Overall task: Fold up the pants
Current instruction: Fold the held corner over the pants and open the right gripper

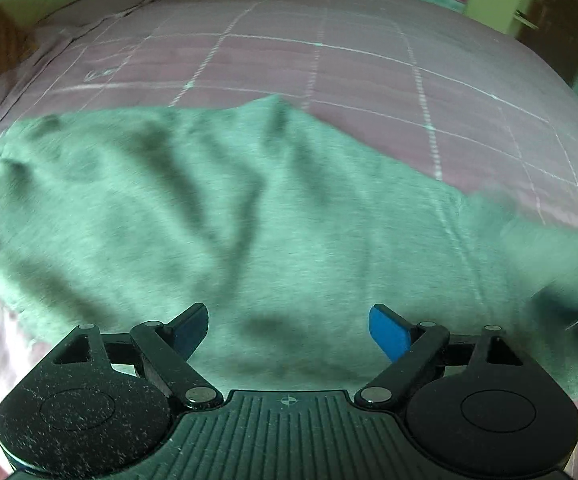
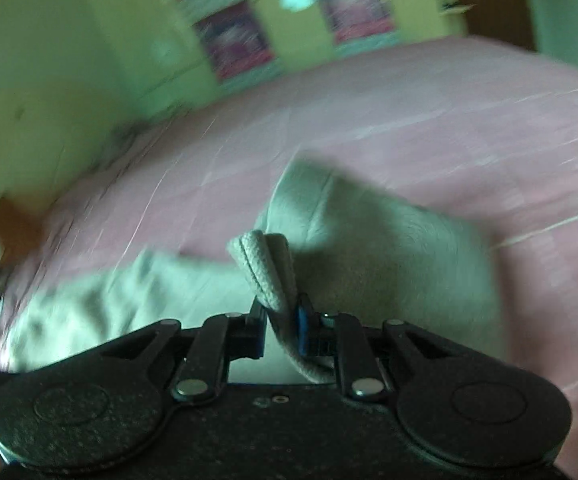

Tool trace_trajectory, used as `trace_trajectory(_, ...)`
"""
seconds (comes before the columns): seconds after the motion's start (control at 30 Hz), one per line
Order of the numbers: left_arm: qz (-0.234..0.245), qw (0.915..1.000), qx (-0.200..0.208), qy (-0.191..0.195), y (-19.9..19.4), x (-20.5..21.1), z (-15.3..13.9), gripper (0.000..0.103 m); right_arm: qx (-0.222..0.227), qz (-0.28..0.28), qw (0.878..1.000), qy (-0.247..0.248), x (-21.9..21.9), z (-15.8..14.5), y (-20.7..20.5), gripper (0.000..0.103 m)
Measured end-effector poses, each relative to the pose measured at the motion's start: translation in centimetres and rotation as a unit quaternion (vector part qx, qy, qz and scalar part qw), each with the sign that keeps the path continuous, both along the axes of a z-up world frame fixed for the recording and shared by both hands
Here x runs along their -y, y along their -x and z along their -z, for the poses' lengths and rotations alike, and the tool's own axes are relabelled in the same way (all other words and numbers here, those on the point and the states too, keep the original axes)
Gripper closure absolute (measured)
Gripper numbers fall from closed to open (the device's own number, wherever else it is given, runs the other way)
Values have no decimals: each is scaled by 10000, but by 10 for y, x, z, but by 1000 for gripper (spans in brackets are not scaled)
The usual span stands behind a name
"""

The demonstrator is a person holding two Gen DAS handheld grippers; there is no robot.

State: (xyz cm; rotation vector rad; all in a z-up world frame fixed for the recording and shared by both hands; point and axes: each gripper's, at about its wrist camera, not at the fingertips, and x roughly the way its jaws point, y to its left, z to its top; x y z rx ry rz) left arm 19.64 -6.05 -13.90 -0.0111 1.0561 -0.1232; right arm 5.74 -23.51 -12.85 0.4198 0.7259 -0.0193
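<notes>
Currently: soft, limp pants (image 1: 217, 216) sagging on the bed (image 1: 329, 60); right gripper (image 2: 283, 320) clenching a thick hem, left gripper (image 1: 289, 332) hanging released above them.

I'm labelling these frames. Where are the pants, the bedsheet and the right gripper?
pants (image 1: 217, 216): left wrist view, wrinkled middle.
bedsheet (image 1: 329, 68): left wrist view, bare checked part.
right gripper (image 2: 283, 320): right wrist view, between fingertips.

Both views are dim and carry a green colour cast. The left wrist view is fairly sharp at the black gripper body (image 1: 289, 332), softer across the creased grey-green fabric pants (image 1: 209, 220), whose folds hold dark shadows. Fisheye distortion bows the pink checked bedspread (image 1: 329, 60) into a dome. The right wrist view is heavily motion-blurred; only the pinched hem (image 2: 265, 272) stays crisp.
</notes>
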Motion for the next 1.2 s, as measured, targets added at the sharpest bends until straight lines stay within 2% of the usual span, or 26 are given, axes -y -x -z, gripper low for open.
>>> trace_trajectory(0.07,-31,9997,-115,227,-1,-10,1,15,-403,-244,9988,108,-25,26,-10,73)
trace_trajectory(0.1,-19,9991,-189,391,-1,-12,2,15,-690,-296,9970,180,-33,41,-14,72)
trace_trajectory(0.13,12,9979,-281,591,-2,-11,2,15,-748,-310,9964,233,-36,47,-14,68)
trace_trajectory(0.17,59,9959,-393,817,-4,-9,1,15,-635,-345,9970,287,-40,47,-11,54)
trace_trajectory(0.23,152,9906,-621,1206,-7,-1,3,15,-586,-517,9969,133,-38,42,-9,33)
trace_trajectory(0.3,260,9841,-851,1538,-8,12,5,15,-493,-578,9971,16,-35,33,-3,33)
trace_trajectory(0.37,328,9785,-1101,1713,-10,26,13,15,-368,-474,9982,67,-31,25,4,33)
trace_trajectory(0.47,328,9801,-1070,1639,-9,39,20,15,-198,-230,9995,74,-14,14,22,33)
trace_trajectory(0.63,192,9697,-1168,2136,-11,52,27,15,-30,25,9996,288,9,5,46,30)
trace_trajectory(0.67,191,9684,-1190,2185,-11,57,28,18,-11,84,9995,311,11,7,45,30)
trace_trajectory(0.7,191,9674,-1209,2218,-12,61,28,36,7,162,9995,287,17,7,47,30)
trace_trajectory(0.73,218,9662,-1260,2238,-12,65,30,48,16,241,9994,242,23,7,50,30)
trace_trajectory(0.77,222,9644,-1334,2274,-12,69,32,69,25,321,9993,192,27,8,51,30)
trace_trajectory(0.8,173,9636,-1362,2295,-12,72,34,73,40,386,9992,134,32,8,51,30)
trace_trajectory(0.9,82,9663,-1254,2247,-8,77,33,82,97,542,9984,90,40,10,52,30)
trace_trajectory(1.0,46,9696,-908,2271,-3,72,16,84,95,654,9977,160,44,11,52,30)
trace_trajectory(1.1,237,9720,-441,2294,-1,54,-19,84,74,849,9956,392,51,8,53,38)
trace_trajectory(1.13,259,9728,-308,2283,-2,44,-29,84,67,894,9951,419,53,6,51,44)
trace_trajectory(1.2,250,9767,-22,2130,-1,20,-47,84,30,880,9950,463,54,5,44,51)
